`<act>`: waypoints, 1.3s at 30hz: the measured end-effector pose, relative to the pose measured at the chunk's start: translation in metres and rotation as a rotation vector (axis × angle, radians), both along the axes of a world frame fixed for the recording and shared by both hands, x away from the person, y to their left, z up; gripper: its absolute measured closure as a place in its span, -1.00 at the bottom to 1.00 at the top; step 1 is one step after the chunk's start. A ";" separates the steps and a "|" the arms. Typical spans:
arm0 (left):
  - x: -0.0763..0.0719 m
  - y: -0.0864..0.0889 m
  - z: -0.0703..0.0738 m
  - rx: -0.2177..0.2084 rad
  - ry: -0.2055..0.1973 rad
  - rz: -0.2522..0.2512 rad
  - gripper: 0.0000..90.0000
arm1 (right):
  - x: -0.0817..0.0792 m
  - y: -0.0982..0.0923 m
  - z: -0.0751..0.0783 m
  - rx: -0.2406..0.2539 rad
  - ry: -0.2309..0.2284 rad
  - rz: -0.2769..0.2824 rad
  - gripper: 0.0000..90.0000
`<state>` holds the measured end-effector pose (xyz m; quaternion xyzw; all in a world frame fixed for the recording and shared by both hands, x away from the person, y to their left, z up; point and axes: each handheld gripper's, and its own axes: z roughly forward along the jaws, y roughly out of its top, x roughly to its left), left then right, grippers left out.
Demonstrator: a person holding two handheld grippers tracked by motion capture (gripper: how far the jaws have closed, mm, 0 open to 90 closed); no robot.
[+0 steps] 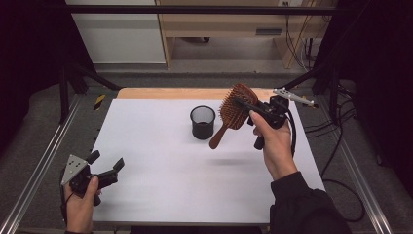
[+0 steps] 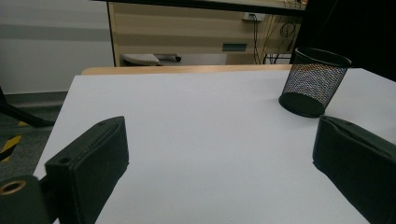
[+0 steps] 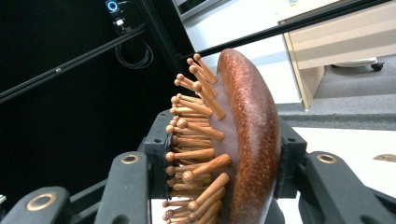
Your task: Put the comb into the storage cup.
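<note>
A brown wooden paddle hairbrush (image 1: 234, 109) hangs in the air to the right of a black mesh cup (image 1: 202, 122), its handle pointing down and left toward the cup. My right gripper (image 1: 243, 104) is shut on the brush head, one jaw on the bristle side and one on the smooth back. In the right gripper view the hairbrush (image 3: 233, 140) stands edge-on between the jaws, wooden pins to the left. My left gripper (image 1: 106, 163) rests low at the table's front left, open and holding nothing. The left gripper view has the mesh cup (image 2: 313, 81) far ahead on the right.
The white table top (image 1: 160, 161) lies over a wooden board whose far edge shows behind it. Metal rails run along both sides. Black cables trail on the floor at the right. A desk and cabinet stand beyond the table.
</note>
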<state>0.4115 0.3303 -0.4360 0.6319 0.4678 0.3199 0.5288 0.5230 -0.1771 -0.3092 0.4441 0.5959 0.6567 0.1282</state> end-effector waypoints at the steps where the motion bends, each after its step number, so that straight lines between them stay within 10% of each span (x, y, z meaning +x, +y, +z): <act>1: 0.000 0.000 0.000 0.000 0.000 0.000 -0.91 | 0.000 0.000 0.001 0.001 0.002 0.000 0.16; 22: 0.001 -0.006 -0.001 0.025 -0.009 -0.036 -0.92 | 0.013 0.002 0.022 0.012 -0.026 -0.012 0.16; 39: -0.001 -0.009 0.002 0.017 -0.046 -0.066 -0.93 | 0.063 0.024 0.035 0.034 -0.030 -0.055 0.16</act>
